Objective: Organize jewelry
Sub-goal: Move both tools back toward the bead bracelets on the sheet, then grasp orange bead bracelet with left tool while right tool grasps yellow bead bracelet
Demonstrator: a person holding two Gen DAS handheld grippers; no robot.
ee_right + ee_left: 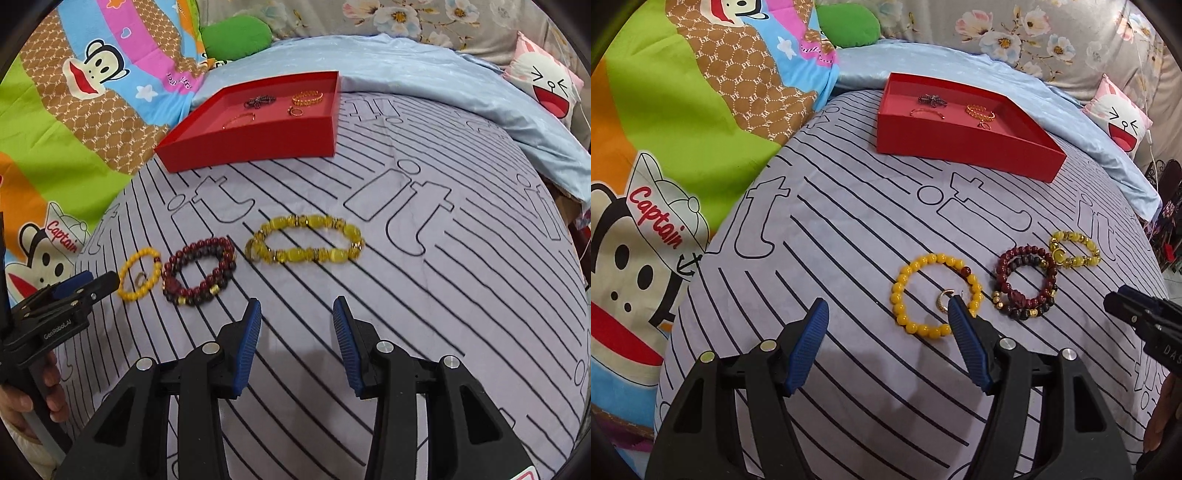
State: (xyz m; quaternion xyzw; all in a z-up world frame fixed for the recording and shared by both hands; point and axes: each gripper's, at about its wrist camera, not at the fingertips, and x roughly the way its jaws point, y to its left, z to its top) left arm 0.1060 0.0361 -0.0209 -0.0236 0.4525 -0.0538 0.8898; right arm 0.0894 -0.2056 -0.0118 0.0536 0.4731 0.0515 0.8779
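- Left claw (888, 314): jaws wide apart, nothing between them. Right claw (297, 314): jaws parted, narrower than the left, also empty.
- Both claws hang over the striped bed cover (849, 229), angled down toward the loose pieces.
- Orange-yellow bead bracelet (936, 293): lower centre of the left view, flat on the cover. My right-hand finger (966, 332) overlaps its lower right edge in the picture; contact I cannot tell. A small gold ring (943, 299) lies inside its loop.
- Dark red bead bracelet (1025, 282): just right of the orange one, doubled up in coils.
- Pale yellow bracelet (306, 240): centre of the right view, directly above the gap of my right claw, apart from the tips.
- Red tray (960, 144): upper centre of both views, well apart from the loose pieces. It already carries several small items, among them a gold chain (307, 98).
- Step in hand, my judgement: each claw lines up on its own bracelet for a pick.
- To do it well: straddle one side of the bead loop, not the whole ring; lower until the tips press the cover, then close.
- Left side: shift rightward first, and keep the gold ring out of the pinch.
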